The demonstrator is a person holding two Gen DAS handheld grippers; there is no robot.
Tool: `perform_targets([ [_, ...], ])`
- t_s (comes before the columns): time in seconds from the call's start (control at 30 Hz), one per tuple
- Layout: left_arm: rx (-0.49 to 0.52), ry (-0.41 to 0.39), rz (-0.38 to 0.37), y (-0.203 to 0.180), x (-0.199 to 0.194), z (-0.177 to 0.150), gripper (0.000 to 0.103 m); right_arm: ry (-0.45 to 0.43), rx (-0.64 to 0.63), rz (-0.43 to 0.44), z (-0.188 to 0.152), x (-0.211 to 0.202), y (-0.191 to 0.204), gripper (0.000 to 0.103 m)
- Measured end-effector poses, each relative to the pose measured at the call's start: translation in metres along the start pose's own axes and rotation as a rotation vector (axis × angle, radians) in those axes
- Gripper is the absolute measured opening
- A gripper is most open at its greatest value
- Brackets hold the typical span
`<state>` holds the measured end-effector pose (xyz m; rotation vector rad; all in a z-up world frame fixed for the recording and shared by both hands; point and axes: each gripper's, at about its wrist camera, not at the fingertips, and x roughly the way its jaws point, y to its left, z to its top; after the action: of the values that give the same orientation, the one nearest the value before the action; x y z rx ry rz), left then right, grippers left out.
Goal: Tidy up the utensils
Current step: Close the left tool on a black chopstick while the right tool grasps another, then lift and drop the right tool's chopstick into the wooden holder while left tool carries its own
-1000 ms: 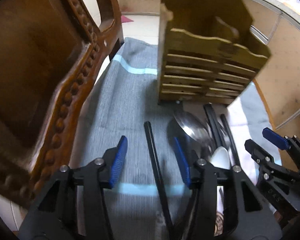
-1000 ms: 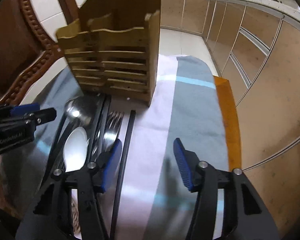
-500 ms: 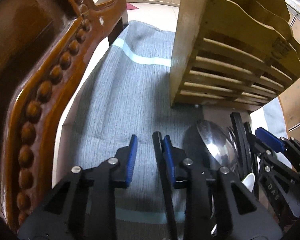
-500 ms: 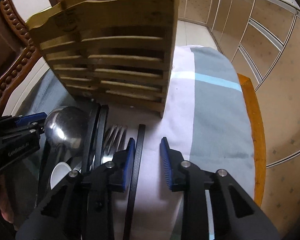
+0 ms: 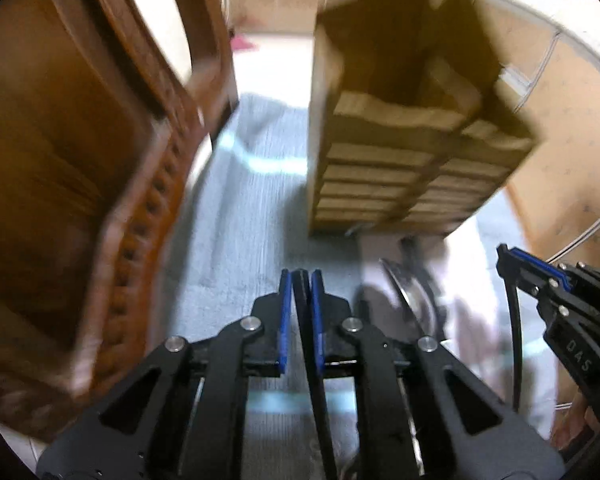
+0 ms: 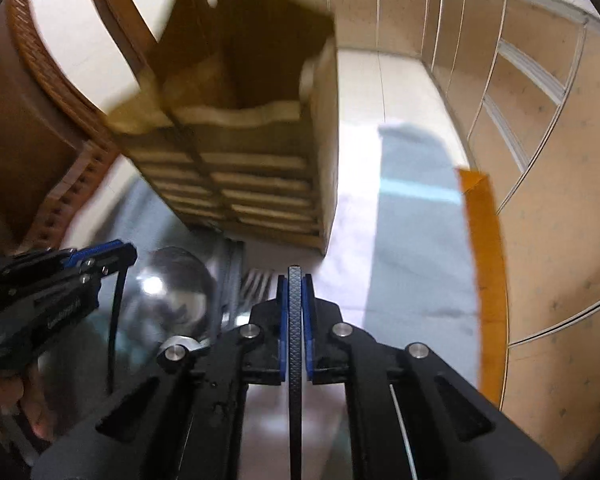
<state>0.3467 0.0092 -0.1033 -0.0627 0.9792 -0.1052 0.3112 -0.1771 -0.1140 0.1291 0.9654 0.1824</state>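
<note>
A slatted wooden utensil holder (image 5: 404,152) stands on the cloth ahead; it also shows in the right wrist view (image 6: 244,152). My left gripper (image 5: 300,280) is shut on a black chopstick (image 5: 316,380) and holds it raised. My right gripper (image 6: 295,280) is shut on another black chopstick (image 6: 295,360), also lifted. The right gripper appears at the right of the left wrist view (image 5: 556,296), its chopstick hanging below. A steel ladle (image 6: 172,292), a fork (image 6: 256,284) and black utensils lie on the cloth in front of the holder.
A carved wooden chair back (image 5: 80,180) rises close on the left. The striped grey and white cloth (image 6: 416,248) covers an orange-edged table (image 6: 488,264). Kitchen cabinets (image 6: 540,120) stand beyond on the right.
Both grippers closed on a black chopstick each and lifted them off the cloth. Both views pulled back and up from the holder, with motion blur.
</note>
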Motion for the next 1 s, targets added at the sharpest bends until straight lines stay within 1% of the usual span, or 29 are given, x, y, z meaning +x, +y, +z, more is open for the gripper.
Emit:
perform_targets([
  [0.07,0.002,-0.057,-0.014,0.000,-0.030,-0.004,0.010,-0.044,0.014,0.019,-0.003,-0.029,-0.003,0.007],
  [0.2,0.002,-0.148,-0.025,-0.002,-0.074,-0.013,0.009,-0.107,0.020,0.026,-0.006,-0.071,-0.005,0.007],
  [0.27,0.000,-0.186,-0.021,-0.002,-0.092,-0.011,0.009,-0.149,0.029,0.017,-0.003,-0.088,-0.002,0.007],
  [0.33,-0.008,-0.223,-0.025,0.004,-0.101,-0.012,0.009,-0.187,0.047,0.010,-0.013,-0.112,-0.005,0.007],
  [0.37,-0.013,-0.243,-0.021,0.005,-0.107,-0.011,0.009,-0.213,0.060,0.006,-0.012,-0.123,-0.006,0.007],
  [0.47,-0.017,-0.274,-0.005,0.007,-0.116,-0.012,0.009,-0.255,0.071,-0.002,-0.018,-0.144,-0.012,0.007],
  [0.53,-0.027,-0.282,0.016,0.013,-0.110,-0.016,0.009,-0.264,0.078,0.001,-0.023,-0.153,-0.011,0.007],
  [0.63,-0.045,-0.311,0.033,0.028,-0.117,-0.017,0.009,-0.290,0.067,0.004,-0.027,-0.167,-0.007,0.007],
  [0.73,-0.034,-0.357,0.042,0.030,-0.136,-0.016,0.009,-0.314,0.057,0.011,-0.025,-0.178,-0.003,0.007],
  [0.87,0.015,-0.431,0.046,0.018,-0.171,-0.015,0.009,-0.348,0.050,0.022,-0.024,-0.197,0.001,0.007],
  [1.0,0.058,-0.478,0.018,0.004,-0.209,-0.016,0.009,-0.392,0.047,0.038,-0.024,-0.220,0.006,0.007],
])
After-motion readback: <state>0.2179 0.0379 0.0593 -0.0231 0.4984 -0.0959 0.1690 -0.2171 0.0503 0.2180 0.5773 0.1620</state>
